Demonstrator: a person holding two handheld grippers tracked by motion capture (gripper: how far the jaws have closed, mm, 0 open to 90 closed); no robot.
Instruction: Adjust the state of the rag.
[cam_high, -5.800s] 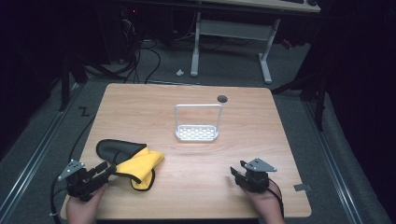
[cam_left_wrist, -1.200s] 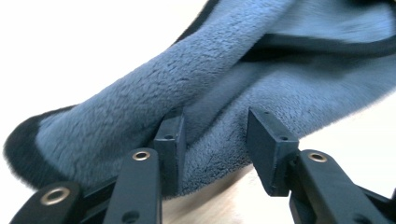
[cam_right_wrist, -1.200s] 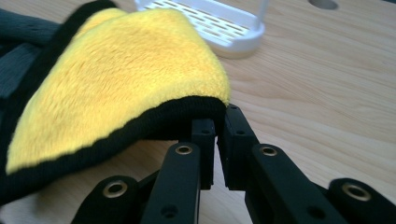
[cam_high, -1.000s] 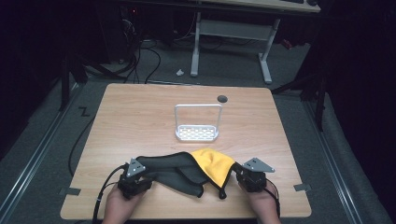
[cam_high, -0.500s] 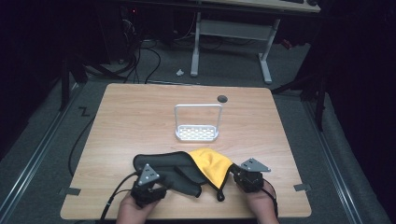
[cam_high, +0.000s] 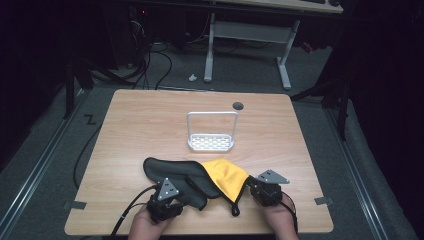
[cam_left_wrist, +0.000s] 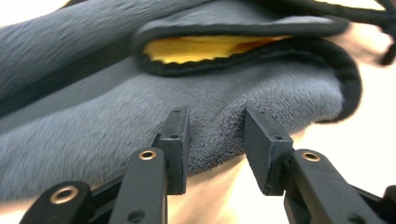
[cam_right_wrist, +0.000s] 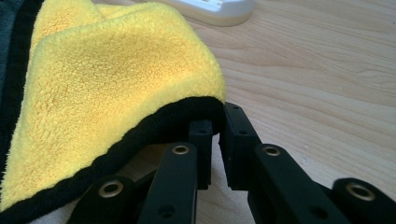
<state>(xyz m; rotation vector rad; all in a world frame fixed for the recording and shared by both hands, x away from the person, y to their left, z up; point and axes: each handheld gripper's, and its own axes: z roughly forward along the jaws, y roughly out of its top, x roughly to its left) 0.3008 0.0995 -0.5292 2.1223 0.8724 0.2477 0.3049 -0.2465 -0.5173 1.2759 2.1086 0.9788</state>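
Note:
A cloth, grey (cam_high: 170, 172) on one side and yellow (cam_high: 226, 175) on the other with a black hem, lies spread near the table's front edge. My left gripper (cam_high: 171, 190) sits at its near grey edge. In the left gripper view the jaws (cam_left_wrist: 214, 123) stand apart around a low hump of grey pile (cam_left_wrist: 116, 126); they have just been closing, and the pads are not seen pressing it. My right gripper (cam_high: 249, 184) is shut on the cloth's right corner; in the right gripper view its tips (cam_right_wrist: 217, 122) pinch the black hem under the yellow face (cam_right_wrist: 107, 74).
A small white perforated tray with an upright wire frame (cam_high: 210, 142) stands mid-table behind the cloth; its base (cam_right_wrist: 219, 9) lies beyond the right gripper. A round cable hole (cam_high: 238, 106) is at the back. Bare wood (cam_high: 135, 125) surrounds them.
The left gripper has slid to the right along the cloth's near edge. Since the earliest frame the cloth has moved from the front left to front centre, with the right gripper now on its corner.

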